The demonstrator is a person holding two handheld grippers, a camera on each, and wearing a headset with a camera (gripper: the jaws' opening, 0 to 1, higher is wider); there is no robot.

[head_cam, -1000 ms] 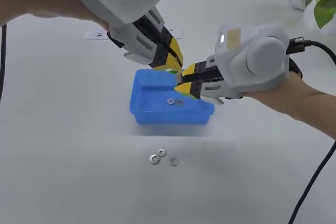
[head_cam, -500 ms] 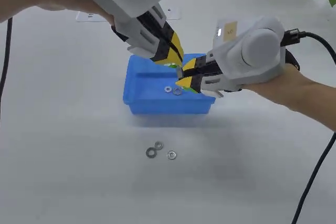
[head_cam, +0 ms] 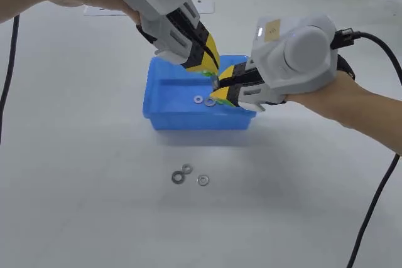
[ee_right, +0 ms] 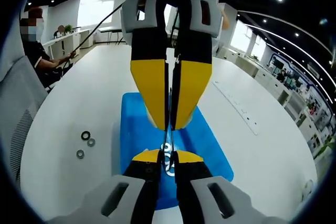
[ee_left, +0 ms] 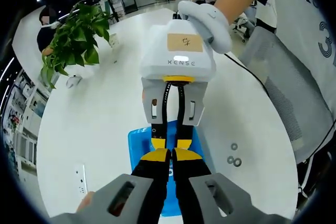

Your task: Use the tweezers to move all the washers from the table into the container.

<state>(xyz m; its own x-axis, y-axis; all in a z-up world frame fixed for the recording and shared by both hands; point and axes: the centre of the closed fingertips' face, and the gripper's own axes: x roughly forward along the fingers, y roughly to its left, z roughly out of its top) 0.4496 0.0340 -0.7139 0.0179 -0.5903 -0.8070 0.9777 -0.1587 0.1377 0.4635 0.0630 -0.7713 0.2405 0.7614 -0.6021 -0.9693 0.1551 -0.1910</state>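
1. The left gripper point(head_cam: 212, 72) reaches in from the far left of the table point(head_cam: 94, 211) and the right gripper point(head_cam: 221, 92) from its right side. They meet tip to tip above the right half of the blue container point(head_cam: 188, 121).
2. In the right gripper view, the thin metal tweezers point(ee_right: 168, 132) run from between the left gripper's jaws down between the right gripper's own. Both claws are pressed together on the tweezers, with only a blade-wide slit left in each.
3. Two washers point(head_cam: 198, 99) lie on the container floor towards its right wall, just below the meeting tips. Three more washers point(head_cam: 186, 169) sit in a close cluster on the bare table, in front of the container's front wall and apart from it.
4. Change over the last second: the whole head view has slid, which is the camera moving. Measured against the container, both grippers hover at the same spot, and the count is the same at two inside and three outside.
5. Reading: no washer appears to have been delivered in this interval. The double hold suggests the tweezers are being re-seated or passed between claws before the next pick. Three washers remain to fetch, and whether the tweezer tips carry one now cannot be told
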